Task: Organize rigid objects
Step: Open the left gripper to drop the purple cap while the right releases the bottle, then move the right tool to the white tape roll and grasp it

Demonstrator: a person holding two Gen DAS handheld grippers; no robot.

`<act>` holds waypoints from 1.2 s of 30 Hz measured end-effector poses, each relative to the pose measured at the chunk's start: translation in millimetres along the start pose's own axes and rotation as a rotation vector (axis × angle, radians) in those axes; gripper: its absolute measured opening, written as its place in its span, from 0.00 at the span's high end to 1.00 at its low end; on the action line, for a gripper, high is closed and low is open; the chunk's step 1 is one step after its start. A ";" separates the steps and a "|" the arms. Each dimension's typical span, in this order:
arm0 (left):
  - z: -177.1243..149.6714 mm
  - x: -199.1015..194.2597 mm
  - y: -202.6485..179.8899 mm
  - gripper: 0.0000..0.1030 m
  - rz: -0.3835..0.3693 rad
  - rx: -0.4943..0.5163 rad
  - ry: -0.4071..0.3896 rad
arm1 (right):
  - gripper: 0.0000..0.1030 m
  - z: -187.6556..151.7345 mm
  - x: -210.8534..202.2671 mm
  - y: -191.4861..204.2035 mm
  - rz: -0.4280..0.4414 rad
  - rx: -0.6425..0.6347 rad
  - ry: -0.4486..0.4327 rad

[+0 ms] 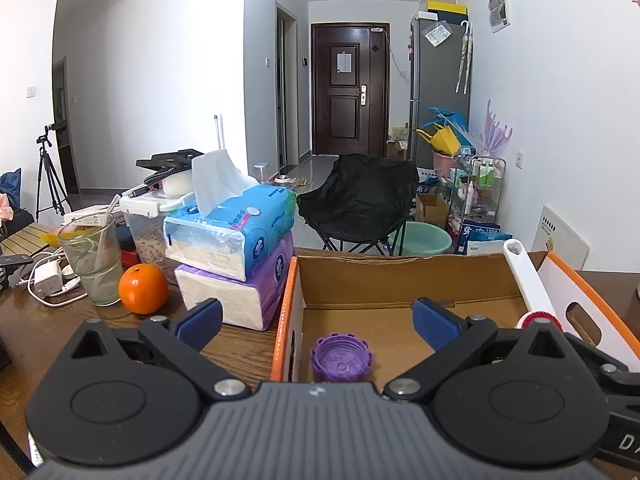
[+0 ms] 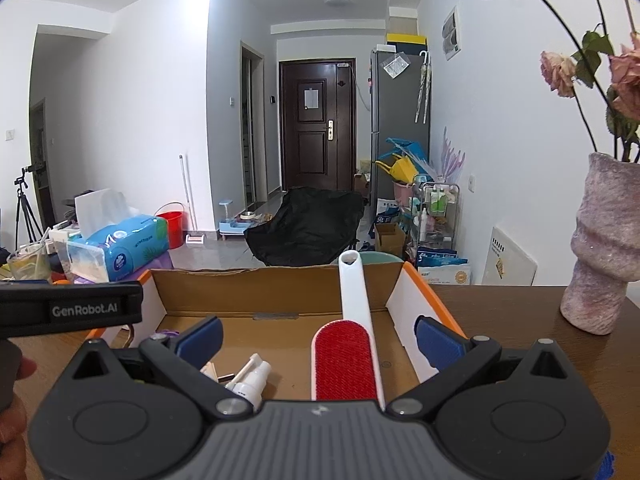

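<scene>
Grippers, left and right, gape empty over box holding cap and brush.

Both pictures are bright and clear. The light is soft and white and fills the whole room, and a round ceiling lamp shows near the top. The white walls look a little grey-blue. Shadows are faint. The shiny floor has pale glare. The lens bends straight lines near the edges, and the corners go dark. Things up close and far away all look sharp.
</scene>
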State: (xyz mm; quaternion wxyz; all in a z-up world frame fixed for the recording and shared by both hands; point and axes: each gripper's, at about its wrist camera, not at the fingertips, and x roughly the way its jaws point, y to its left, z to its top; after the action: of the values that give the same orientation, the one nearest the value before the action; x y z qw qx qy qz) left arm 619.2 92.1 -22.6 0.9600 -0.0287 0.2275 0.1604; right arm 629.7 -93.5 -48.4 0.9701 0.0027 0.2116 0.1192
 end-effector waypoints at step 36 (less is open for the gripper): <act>-59.7 -98.3 56.4 0.00 -0.043 0.015 -0.011 | 0.00 -69.3 -121.4 -0.1 -0.034 0.041 -0.052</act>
State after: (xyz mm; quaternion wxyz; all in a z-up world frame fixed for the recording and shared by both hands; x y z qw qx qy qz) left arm 492.5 108.8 -31.2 0.9647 -0.0253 0.2226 0.1382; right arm 494.1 -124.9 -61.7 0.9768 0.0223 0.1888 0.0984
